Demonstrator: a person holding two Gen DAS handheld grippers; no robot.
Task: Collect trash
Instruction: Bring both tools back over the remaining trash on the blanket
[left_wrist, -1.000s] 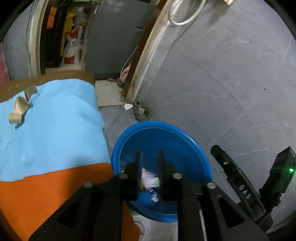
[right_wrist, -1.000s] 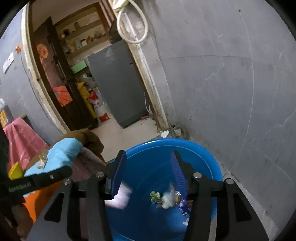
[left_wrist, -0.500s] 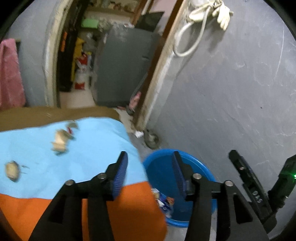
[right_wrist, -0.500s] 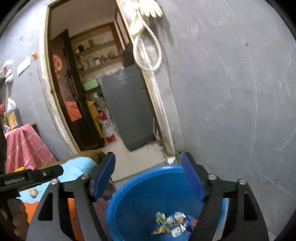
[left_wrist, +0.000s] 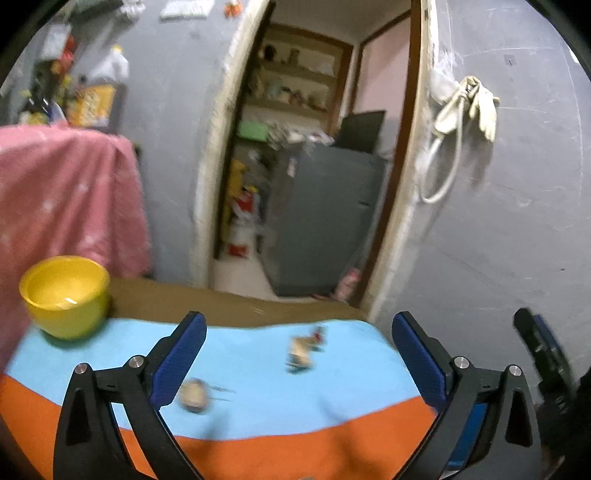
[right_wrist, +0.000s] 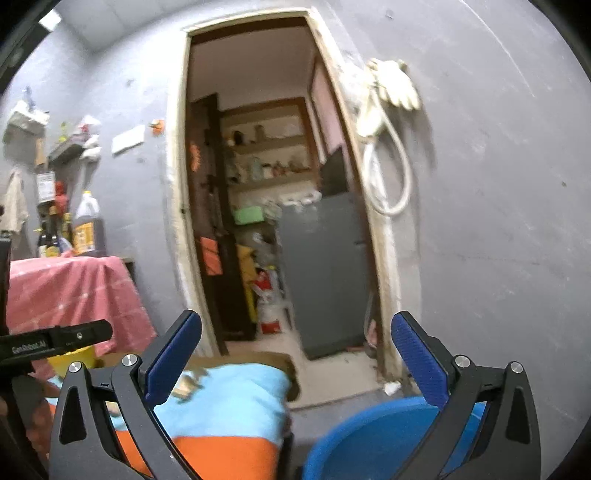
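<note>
My left gripper (left_wrist: 299, 354) is open and empty above a table with a light blue and orange cloth (left_wrist: 258, 402). Two scraps of trash lie on the blue part: a crumpled tan wrapper (left_wrist: 301, 350) between my fingers and a roundish tan scrap (left_wrist: 194, 395) near the left finger. My right gripper (right_wrist: 295, 354) is open and empty, raised above the blue tub (right_wrist: 369, 443) on the floor. The tub's contents are hidden. A tan scrap (right_wrist: 184, 386) on the cloth (right_wrist: 229, 402) shows in the right wrist view.
A yellow bowl (left_wrist: 64, 295) stands at the table's back left. A pink-covered stand (left_wrist: 66, 199) is behind it, with bottles (right_wrist: 86, 225) on top. A doorway (right_wrist: 273, 221) to a storeroom with a grey cabinet (right_wrist: 325, 273) lies ahead. A grey wall (right_wrist: 498, 221) is at the right.
Both grippers have lifted and tilted up away from the blue tub. The left one opened, let go of its scrap into the tub and swung over the table. The right one opened wider.
</note>
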